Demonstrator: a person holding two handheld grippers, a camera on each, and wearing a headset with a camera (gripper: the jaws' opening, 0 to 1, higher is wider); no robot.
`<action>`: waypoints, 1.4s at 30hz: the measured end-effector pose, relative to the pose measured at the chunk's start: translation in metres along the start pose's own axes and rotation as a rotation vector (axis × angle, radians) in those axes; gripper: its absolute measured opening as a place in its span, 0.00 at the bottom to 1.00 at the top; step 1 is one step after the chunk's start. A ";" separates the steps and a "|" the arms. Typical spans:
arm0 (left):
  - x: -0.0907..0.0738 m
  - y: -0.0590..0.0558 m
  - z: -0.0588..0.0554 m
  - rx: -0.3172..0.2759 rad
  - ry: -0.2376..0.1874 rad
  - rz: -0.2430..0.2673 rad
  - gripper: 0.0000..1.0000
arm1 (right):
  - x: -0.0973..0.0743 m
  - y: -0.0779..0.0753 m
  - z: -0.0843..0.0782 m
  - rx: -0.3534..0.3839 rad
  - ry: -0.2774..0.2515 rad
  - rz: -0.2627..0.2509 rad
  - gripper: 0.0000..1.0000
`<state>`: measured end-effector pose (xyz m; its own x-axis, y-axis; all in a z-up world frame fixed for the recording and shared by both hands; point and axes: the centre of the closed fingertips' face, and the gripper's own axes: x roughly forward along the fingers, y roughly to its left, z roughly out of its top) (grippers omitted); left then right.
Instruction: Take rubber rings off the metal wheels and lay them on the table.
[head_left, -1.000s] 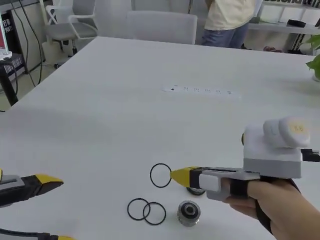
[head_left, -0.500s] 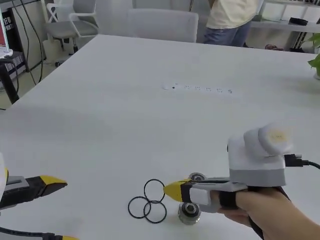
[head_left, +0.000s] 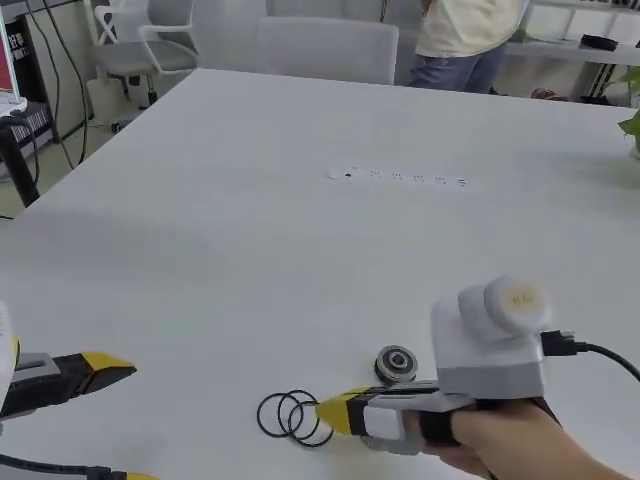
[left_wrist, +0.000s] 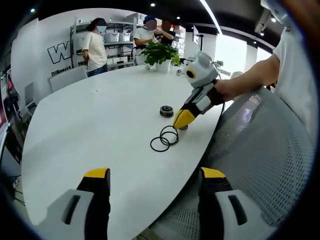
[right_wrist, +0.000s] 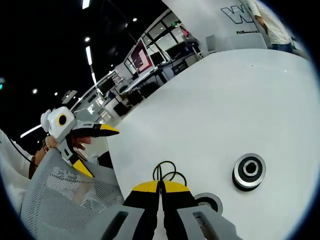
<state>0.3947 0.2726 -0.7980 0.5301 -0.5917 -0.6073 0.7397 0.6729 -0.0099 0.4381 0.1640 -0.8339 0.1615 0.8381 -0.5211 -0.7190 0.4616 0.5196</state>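
Note:
Three thin black rubber rings (head_left: 291, 415) lie overlapping on the white table (head_left: 300, 230). My right gripper (head_left: 335, 412) has its yellow jaws shut on the edge of the nearest ring (right_wrist: 167, 172), low over the table. One metal wheel (head_left: 397, 364) lies flat just behind the gripper. A second wheel (right_wrist: 209, 201) sits beside the right jaws and is hidden under them in the head view. My left gripper (head_left: 118, 425) hangs open at the near left edge, well short of the rings (left_wrist: 165, 139). In the left gripper view, the right gripper (left_wrist: 185, 117) reaches in beside a wheel (left_wrist: 166, 111).
A flush socket strip (head_left: 400, 178) sits in the table's middle. Office chairs (head_left: 325, 50) stand at the far edge, with a person (head_left: 455, 40) behind them. A potted plant (left_wrist: 159, 52) stands on the far right corner. A mesh chair back (left_wrist: 260, 150) is close to me.
My right gripper has moved left and toward me, carrying one ring from beside the wheels onto the other two rings. One wheel is uncovered and the other is now hidden under the gripper.

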 end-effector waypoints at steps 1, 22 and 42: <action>0.000 0.000 0.000 0.000 0.001 0.000 0.69 | 0.001 -0.001 -0.001 -0.006 0.004 -0.003 0.00; 0.001 -0.001 0.000 0.006 0.008 -0.004 0.69 | 0.006 -0.005 -0.011 -0.047 0.042 -0.025 0.00; 0.000 -0.001 -0.001 -0.004 0.007 0.002 0.68 | 0.016 -0.001 -0.027 -0.275 0.137 -0.046 0.01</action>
<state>0.3939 0.2728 -0.7990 0.5289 -0.5872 -0.6127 0.7369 0.6759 -0.0116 0.4230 0.1690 -0.8611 0.1191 0.7626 -0.6358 -0.8720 0.3866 0.3003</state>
